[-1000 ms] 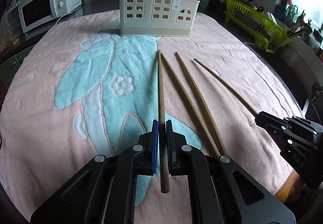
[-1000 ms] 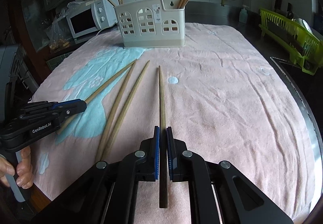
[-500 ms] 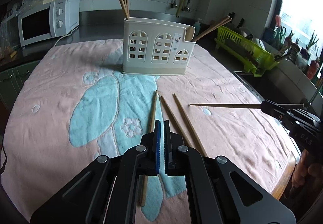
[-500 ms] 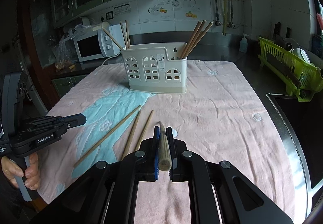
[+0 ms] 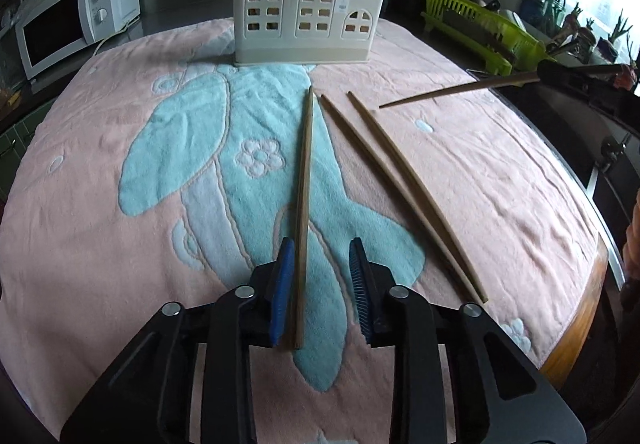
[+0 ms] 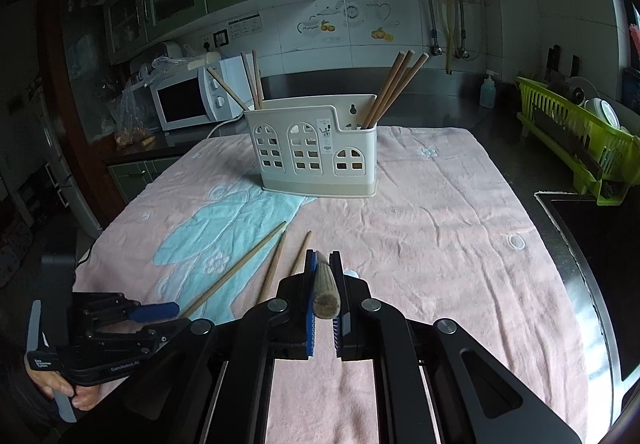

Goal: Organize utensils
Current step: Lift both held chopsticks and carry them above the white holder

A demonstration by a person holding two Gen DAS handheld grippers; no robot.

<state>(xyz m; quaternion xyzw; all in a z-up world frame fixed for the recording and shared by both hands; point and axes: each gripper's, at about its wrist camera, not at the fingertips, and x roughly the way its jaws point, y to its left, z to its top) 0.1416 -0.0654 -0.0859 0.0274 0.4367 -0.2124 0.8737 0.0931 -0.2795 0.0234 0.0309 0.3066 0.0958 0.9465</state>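
Note:
A cream utensil holder [image 5: 304,24] with chopsticks in its end compartments stands at the far side of the towel. My left gripper [image 5: 321,244] hangs low over the towel and its jaws are opening. A wooden chopstick [image 5: 304,184] lies on the towel between them, close against the left pad [image 5: 282,284]. Two more chopsticks [image 5: 400,196] lie side by side to its right. My right gripper [image 6: 323,256] is shut on another chopstick [image 6: 325,284], held above the towel and pointing toward the holder [image 6: 316,156]. In the left wrist view that chopstick [image 5: 456,90] juts in from the right.
A pink and blue towel [image 5: 500,172] covers the table. A white microwave [image 5: 60,28] sits at the back left and a green dish rack [image 5: 476,24] at the back right. A person's hand [image 6: 60,388] grips the left gripper's handle. The table edge runs along the right.
The right gripper has lifted its chopstick off the towel. The left gripper rose, came back down and has parted its jaws around the chopstick that lies on the towel.

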